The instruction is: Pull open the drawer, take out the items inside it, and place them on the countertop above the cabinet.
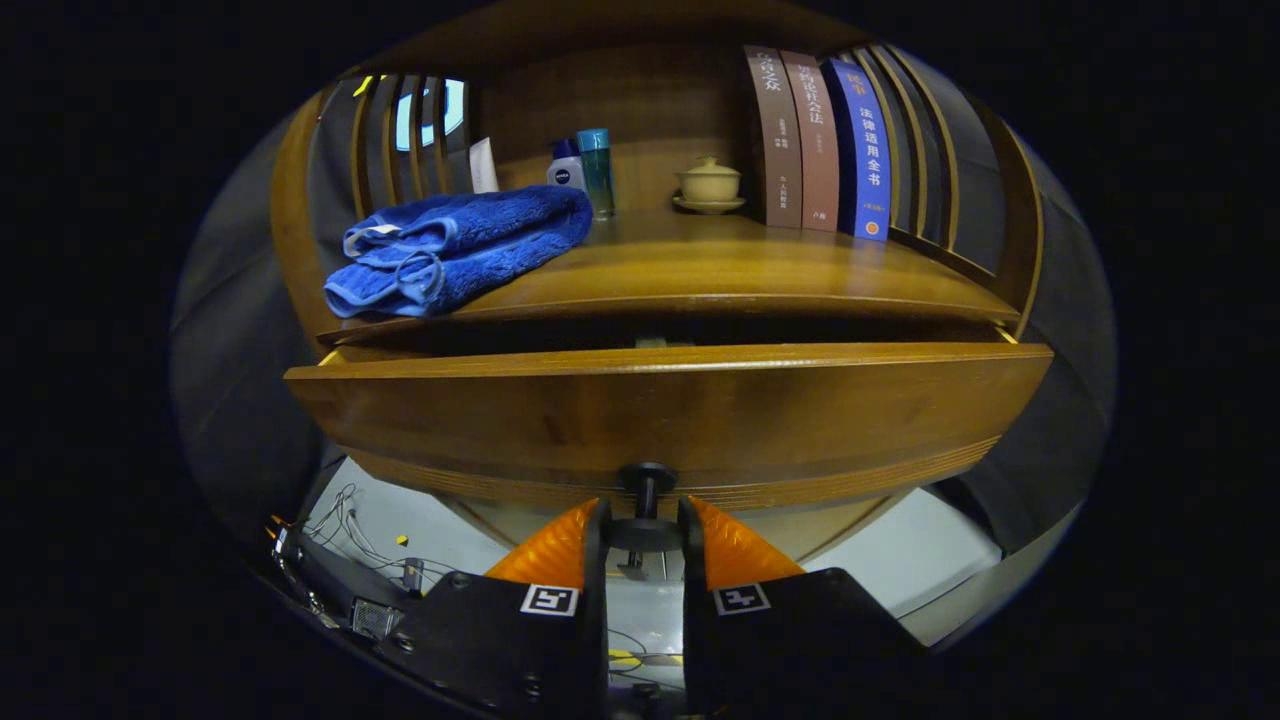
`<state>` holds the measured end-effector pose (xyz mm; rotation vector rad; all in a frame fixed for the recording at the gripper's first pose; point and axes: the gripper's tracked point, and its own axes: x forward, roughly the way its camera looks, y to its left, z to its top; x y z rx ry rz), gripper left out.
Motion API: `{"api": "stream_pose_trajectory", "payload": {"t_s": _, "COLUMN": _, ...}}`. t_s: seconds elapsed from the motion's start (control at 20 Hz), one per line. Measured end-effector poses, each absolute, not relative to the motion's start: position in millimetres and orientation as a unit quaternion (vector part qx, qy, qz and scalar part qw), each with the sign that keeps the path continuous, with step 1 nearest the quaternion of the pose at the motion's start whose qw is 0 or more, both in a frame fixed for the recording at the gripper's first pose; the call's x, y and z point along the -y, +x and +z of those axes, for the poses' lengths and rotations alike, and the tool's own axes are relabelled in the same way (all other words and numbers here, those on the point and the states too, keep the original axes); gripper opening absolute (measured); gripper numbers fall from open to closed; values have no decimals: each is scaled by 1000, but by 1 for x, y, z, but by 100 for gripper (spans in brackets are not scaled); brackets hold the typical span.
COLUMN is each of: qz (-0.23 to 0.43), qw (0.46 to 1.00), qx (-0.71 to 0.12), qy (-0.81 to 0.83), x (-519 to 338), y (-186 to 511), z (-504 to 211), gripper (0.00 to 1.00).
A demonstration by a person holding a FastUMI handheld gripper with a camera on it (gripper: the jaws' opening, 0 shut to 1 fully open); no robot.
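drawer (660, 410) sits just ahead of the fingers, pulled out a crack under the countertop (720, 270). gripper (645, 535) is clamped narrow on the black knob (646, 478) — pull straight back and level, no twisting, or it slips off.

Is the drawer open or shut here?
Partly open: the drawer front stands forward of the countertop, a dark gap between. The tongs grip its knob.

Three upright books (818, 140), lidded teacup (709, 184)
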<state>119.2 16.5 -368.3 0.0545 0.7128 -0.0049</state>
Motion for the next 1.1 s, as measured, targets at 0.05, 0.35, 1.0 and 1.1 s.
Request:
{"api": "stream_pose_trajectory", "payload": {"t_s": 0.05, "qz": -4, "qw": 936, "qx": -351, "qy": 28, "x": -17, "y": 109, "z": -367, "gripper": 34}}
{"api": "stream_pose_trajectory", "payload": {"t_s": 0.35, "qz": -5, "qw": 929, "qx": -369, "qy": 31, "x": -20, "y": 46, "z": -361, "gripper": 34}}
{"api": "stream_pose_trajectory", "payload": {"t_s": 1.0, "qz": -7, "qw": 915, "qx": -402, "qy": 30, "x": -22, "y": -6, "z": -363, "gripper": 34}}
{"api": "stream_pose_trajectory", "payload": {"t_s": 1.1, "qz": -7, "qw": 913, "qx": -407, "qy": 30, "x": -22, "y": -9, "z": -367, "gripper": 34}}
